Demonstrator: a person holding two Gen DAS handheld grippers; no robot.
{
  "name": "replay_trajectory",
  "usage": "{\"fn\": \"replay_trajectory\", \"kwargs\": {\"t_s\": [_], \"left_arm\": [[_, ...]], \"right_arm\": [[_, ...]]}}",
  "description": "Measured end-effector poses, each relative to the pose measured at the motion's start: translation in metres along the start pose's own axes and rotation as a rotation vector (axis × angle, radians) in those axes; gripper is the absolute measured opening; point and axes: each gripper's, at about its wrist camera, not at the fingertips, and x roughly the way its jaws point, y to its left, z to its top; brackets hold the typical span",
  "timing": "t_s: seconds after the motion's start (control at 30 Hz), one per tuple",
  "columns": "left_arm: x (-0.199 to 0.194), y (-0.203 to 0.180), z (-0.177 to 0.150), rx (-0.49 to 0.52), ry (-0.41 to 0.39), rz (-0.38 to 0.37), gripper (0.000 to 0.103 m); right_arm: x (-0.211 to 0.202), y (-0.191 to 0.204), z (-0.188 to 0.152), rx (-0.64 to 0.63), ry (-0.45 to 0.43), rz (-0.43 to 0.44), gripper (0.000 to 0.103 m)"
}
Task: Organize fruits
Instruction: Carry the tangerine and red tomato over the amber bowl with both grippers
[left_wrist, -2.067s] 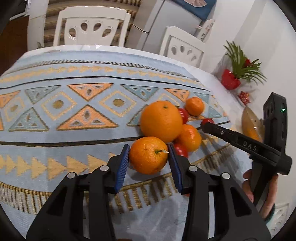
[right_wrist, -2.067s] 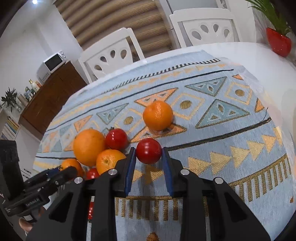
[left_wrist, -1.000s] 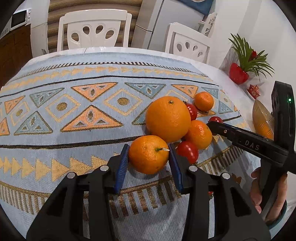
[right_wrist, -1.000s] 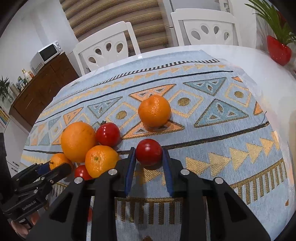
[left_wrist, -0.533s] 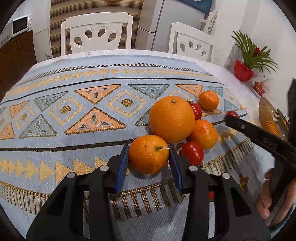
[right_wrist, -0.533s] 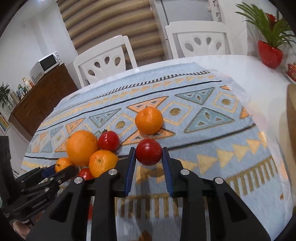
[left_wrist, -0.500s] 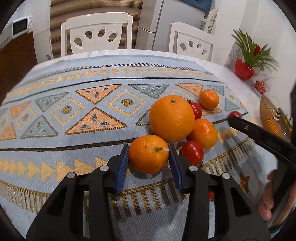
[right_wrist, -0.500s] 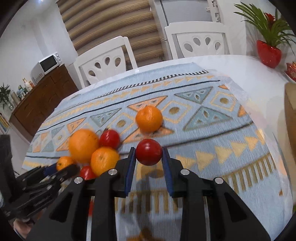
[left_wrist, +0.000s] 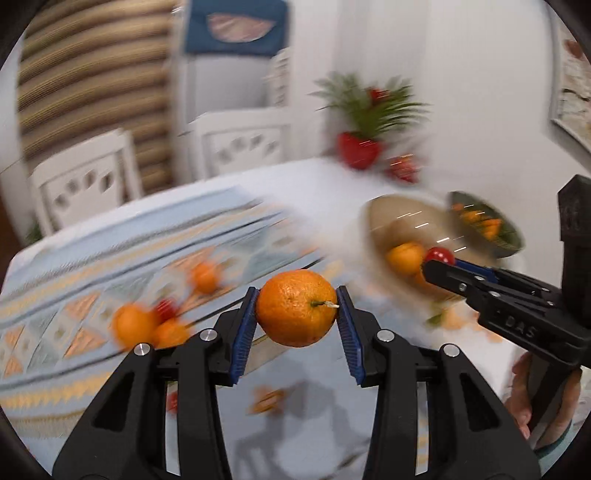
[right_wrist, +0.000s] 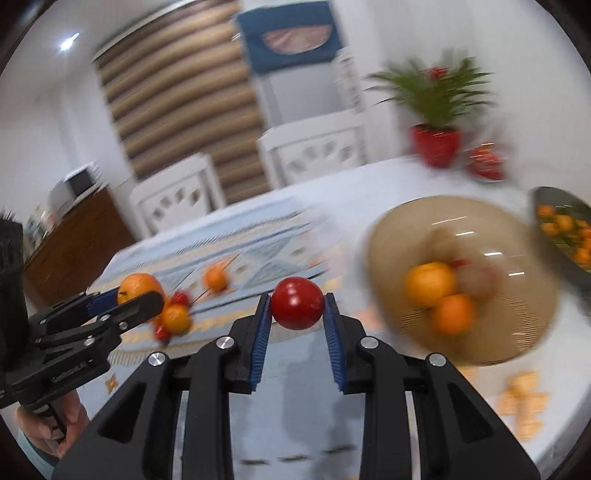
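My left gripper (left_wrist: 296, 308) is shut on a small orange (left_wrist: 295, 306) with a short stem, held in the air above the table. My right gripper (right_wrist: 297, 308) is shut on a red tomato (right_wrist: 297, 302), also lifted; in the left wrist view the tomato (left_wrist: 439, 254) shows at the right gripper's tip. A tan bowl (right_wrist: 513, 332) to the right holds two oranges (right_wrist: 430, 282) and some blurred fruit. Several oranges (left_wrist: 133, 325) and tomatoes stay on the patterned cloth (left_wrist: 74, 280) at the left. Both views are motion-blurred.
A dark green bowl (right_wrist: 565, 206) with small orange fruit stands right of the tan bowl. A red plant pot (right_wrist: 436, 147) sits at the table's far side. White chairs (left_wrist: 85, 177) stand behind the table. A hand (left_wrist: 535, 406) holds the right gripper's handle.
Both grippers have lifted off the cloth with their fruit and swung right. The tan and green bowls have come into view.
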Motion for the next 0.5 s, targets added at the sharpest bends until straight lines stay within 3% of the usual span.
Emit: {"fn": "replay_trajectory", "kwargs": {"t_s": [0.13, 0.27, 0.5], "left_arm": [[0.011, -0.052, 0.028, 0.025, -0.010, -0.126, 0.042], [0.036, -0.098, 0.042, 0.024, 0.031, -0.246, 0.042], [0.082, -0.147, 0.039, 0.030, 0.117, -0.332, 0.042]], "right_arm": [[-0.038, -0.059, 0.018, 0.102, -0.034, -0.097, 0.028], [-0.057, -0.104, 0.023, 0.167, -0.051, -0.169, 0.028], [-0.050, -0.145, 0.013, 0.222, -0.020, -0.222, 0.028]]}}
